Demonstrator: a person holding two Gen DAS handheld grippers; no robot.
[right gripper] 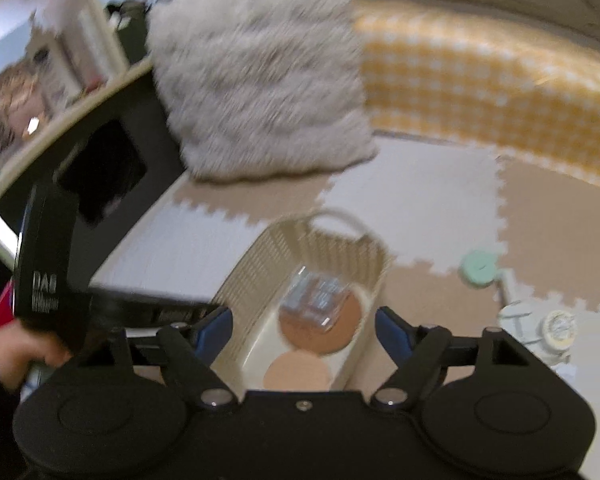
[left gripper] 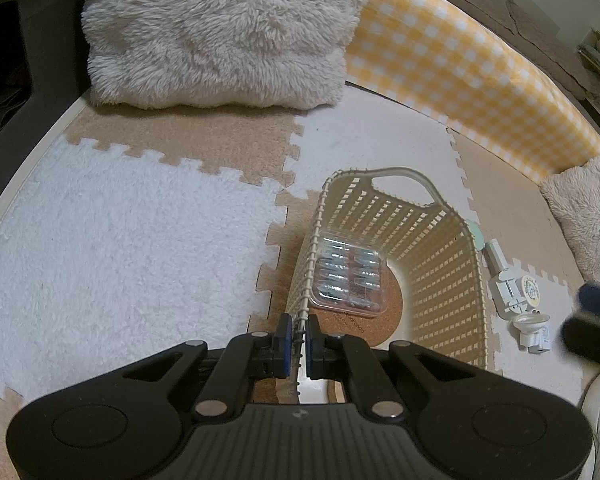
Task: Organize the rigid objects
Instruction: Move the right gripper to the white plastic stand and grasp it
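The basket (left gripper: pixel 432 240) stands on the floor mat (left gripper: pixel 120 240), toward its right side, with the cushion (left gripper: pixel 220 28) behind it at the mat's far edge. Inside lie a box (left gripper: pixel 348 276) on top of a round coaster (left gripper: pixel 374 312), and a second coaster (right gripper: pixel 298 372) nearer. Just right of the basket, on the mat, lie a disc (right gripper: pixel 478 268), a clip (left gripper: pixel 508 280) and a small plug light (left gripper: pixel 534 330).

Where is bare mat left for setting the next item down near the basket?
Left of the basket, the white mat tile is bare up to the fluffy cushion. Right of the basket is crowded: white gadgets and a mint disc lie there.
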